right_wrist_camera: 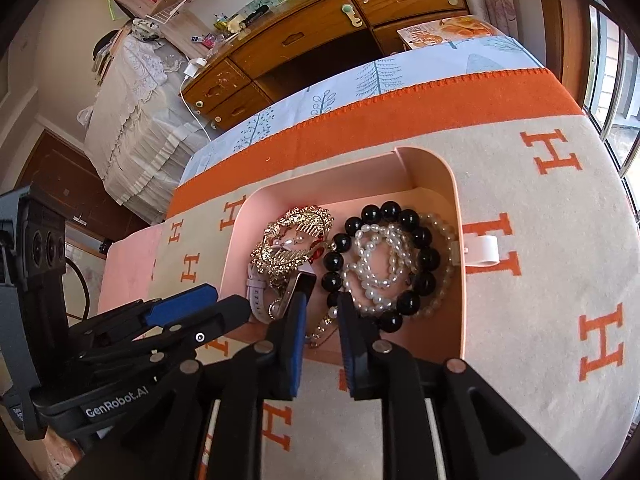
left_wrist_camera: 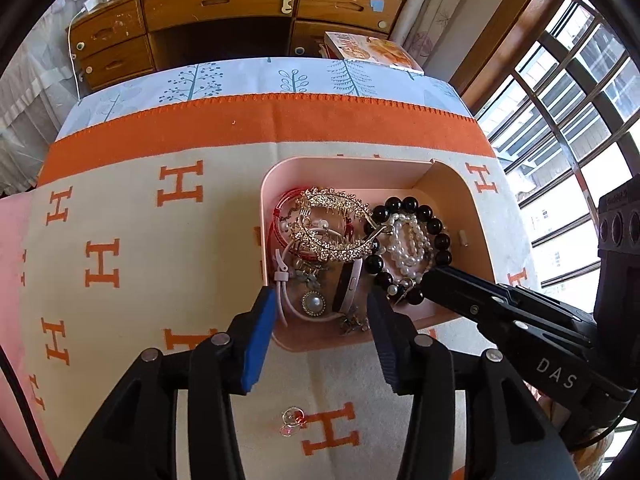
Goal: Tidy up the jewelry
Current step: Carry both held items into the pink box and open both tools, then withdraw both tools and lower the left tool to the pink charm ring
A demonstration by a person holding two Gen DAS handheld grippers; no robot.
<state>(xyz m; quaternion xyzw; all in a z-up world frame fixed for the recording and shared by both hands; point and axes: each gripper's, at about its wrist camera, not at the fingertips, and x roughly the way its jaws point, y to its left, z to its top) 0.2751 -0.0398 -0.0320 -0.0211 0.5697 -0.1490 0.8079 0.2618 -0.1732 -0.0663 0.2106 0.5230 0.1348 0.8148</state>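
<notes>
A pink box on the H-patterned blanket holds a gold hair comb, a black bead bracelet, pearl strands, a red bangle, a pale-strapped watch and a pearl pendant. My left gripper is open over the box's near left part, its pads either side of the watch and pendant. My right gripper stands slightly open at the near rim beside the black beads; a small beaded chain lies below the gap, untouched. A small earring lies on the blanket outside the box.
A wooden desk with drawers stands beyond the table's far edge, with a book at the far right corner. A barred window is on the right. A white tab sticks out from the box's right wall.
</notes>
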